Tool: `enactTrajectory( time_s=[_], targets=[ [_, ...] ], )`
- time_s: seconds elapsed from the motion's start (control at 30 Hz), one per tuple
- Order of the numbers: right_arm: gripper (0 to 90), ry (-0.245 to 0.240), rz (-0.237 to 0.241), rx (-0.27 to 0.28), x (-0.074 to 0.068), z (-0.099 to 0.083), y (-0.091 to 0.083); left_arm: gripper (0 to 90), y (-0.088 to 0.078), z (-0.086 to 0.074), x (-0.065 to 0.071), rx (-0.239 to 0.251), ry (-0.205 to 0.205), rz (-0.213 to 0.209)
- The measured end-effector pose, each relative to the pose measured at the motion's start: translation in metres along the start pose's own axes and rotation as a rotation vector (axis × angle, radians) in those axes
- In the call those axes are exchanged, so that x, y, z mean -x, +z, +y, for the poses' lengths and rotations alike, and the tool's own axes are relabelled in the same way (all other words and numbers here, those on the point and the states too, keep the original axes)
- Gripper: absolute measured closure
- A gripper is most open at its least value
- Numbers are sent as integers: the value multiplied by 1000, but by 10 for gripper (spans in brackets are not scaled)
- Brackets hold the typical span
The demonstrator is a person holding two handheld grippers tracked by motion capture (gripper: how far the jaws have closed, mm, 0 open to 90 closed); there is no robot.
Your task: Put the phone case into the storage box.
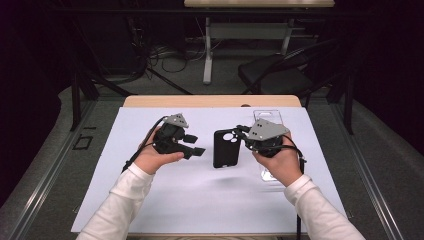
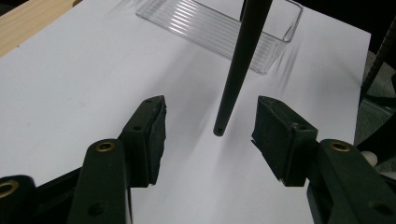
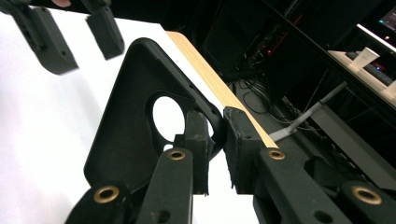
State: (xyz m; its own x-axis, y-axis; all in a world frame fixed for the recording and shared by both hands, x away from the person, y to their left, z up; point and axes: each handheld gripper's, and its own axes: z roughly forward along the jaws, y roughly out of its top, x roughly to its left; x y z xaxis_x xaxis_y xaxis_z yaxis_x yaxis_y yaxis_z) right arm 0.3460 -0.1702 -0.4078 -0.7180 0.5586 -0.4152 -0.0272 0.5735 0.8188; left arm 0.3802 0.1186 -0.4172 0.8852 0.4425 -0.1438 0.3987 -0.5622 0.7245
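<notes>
Jaws of the right gripper (image 3: 215, 140) are clamped on the edge of the black case (image 3: 135, 126), one pad inside the camera cutout and one on the outer rim, so the case hangs from a narrow strip of its wall. It is held up on edge above the white sheet (image 1: 200, 195) on the desk, just left of the clear tray (image 2: 219, 28).

Left of the case, the left gripper (image 2: 210, 135) has its jaws about half open and empty; the case's thin edge shows just ahead of the gap, and neither pad touches it.

Main risk, as I judge it, is the case pivoting in that small pinch: a nudge from one left pad before the other would swing it round the cutout or pull it free onto the sheet. If the left jaws close off-centre, they may catch only the corner and flex the soft wall. Swinging toward the tray could also knock the tray along the sheet.
</notes>
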Motion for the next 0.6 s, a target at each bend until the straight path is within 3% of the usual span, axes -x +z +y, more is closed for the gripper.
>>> enactTrajectory(
  time_s=[0.23, 0.37, 0.6],
  targets=[
    [806, -4, -20, 3, 5, -3, -5, 418, -5, -10, -3, 31, -31, 22],
    [806, -9, -27, 4, 8, -5, -7, 324, -5, -15, -6, 37, -51, 71],
    [806, -9, -48, 7, 14, -7, -11, 216, -9, -23, -15, 63, -104, 91]
  ],
)
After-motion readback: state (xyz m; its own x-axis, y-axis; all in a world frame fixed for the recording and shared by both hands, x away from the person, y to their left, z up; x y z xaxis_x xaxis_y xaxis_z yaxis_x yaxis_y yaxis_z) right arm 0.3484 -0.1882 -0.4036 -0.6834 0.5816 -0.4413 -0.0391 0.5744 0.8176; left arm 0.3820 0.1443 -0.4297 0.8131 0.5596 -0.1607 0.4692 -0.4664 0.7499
